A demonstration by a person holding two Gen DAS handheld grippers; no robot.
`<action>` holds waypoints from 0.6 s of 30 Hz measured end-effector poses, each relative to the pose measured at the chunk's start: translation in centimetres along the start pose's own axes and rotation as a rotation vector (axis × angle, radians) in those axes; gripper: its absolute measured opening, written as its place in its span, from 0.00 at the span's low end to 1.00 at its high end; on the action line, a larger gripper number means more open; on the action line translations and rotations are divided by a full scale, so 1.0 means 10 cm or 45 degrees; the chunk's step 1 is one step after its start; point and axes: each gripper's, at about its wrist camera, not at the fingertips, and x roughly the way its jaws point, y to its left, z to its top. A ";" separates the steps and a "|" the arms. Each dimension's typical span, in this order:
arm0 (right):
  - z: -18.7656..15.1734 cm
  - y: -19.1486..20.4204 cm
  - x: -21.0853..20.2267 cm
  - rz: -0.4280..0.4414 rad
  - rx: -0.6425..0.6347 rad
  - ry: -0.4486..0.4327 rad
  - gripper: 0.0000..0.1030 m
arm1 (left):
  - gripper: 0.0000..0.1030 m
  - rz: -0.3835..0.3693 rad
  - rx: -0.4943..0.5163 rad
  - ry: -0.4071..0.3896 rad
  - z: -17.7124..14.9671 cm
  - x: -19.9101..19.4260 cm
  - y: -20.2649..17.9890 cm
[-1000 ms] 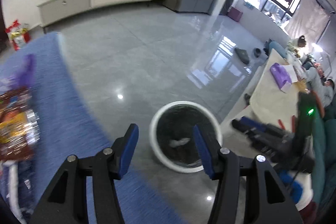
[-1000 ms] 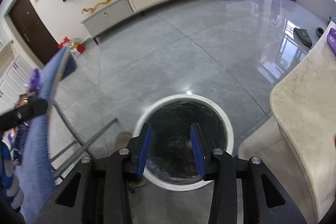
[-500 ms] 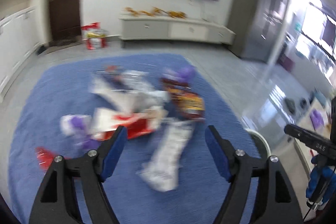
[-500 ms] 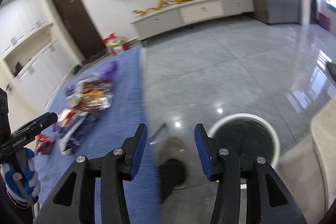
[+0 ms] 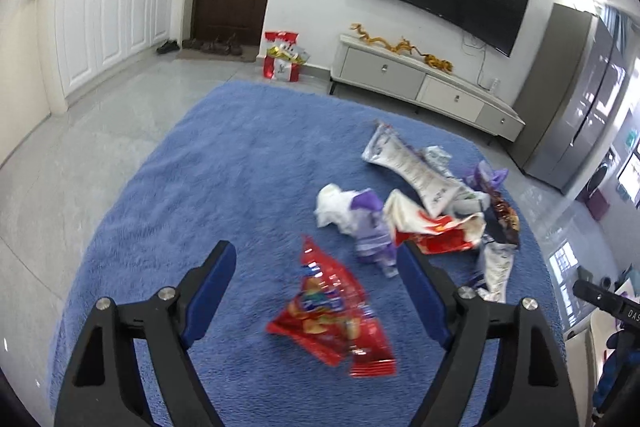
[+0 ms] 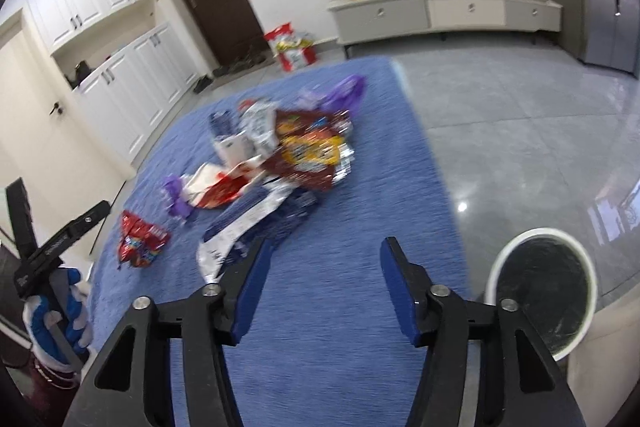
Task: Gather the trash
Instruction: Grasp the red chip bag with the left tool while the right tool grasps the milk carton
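Observation:
Several snack wrappers lie on a blue rug [image 5: 224,187]. My left gripper [image 5: 316,291] is open and empty, hovering over a red chip bag [image 5: 332,319] that lies between its fingers. Beyond it are a white and purple wrapper [image 5: 356,215], a red and white bag [image 5: 432,231] and a long white packet [image 5: 408,167]. My right gripper [image 6: 324,283] is open and empty above the rug [image 6: 344,327], near a white and blue packet [image 6: 236,235]. A brown chip bag [image 6: 308,151] lies further off. The white-rimmed bin [image 6: 540,287] with a black liner stands on the floor to the right.
Grey tiled floor [image 6: 520,115] surrounds the rug. A low white TV cabinet [image 5: 420,87] and a red gift bag [image 5: 282,57] stand at the far wall. White cupboards [image 5: 108,19] line the left wall. A tall grey fridge [image 5: 576,107] stands at right.
Both grippers have swung left from over the bin to over the rug and its wrappers. The left gripper now sits over the red chip bag. Both stay open.

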 end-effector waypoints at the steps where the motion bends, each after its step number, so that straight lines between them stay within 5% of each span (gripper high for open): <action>1: 0.01 0.06 0.09 0.018 0.000 0.029 0.61 | 0.80 -0.005 -0.006 0.006 -0.01 0.03 0.00; 11: 0.20 0.23 0.73 0.058 0.102 0.159 0.61 | 0.80 -0.080 0.013 0.058 -0.16 0.24 0.11; 18: 0.34 0.17 1.04 -0.042 0.126 0.170 0.67 | 0.80 -0.117 0.003 0.091 -0.19 0.39 0.17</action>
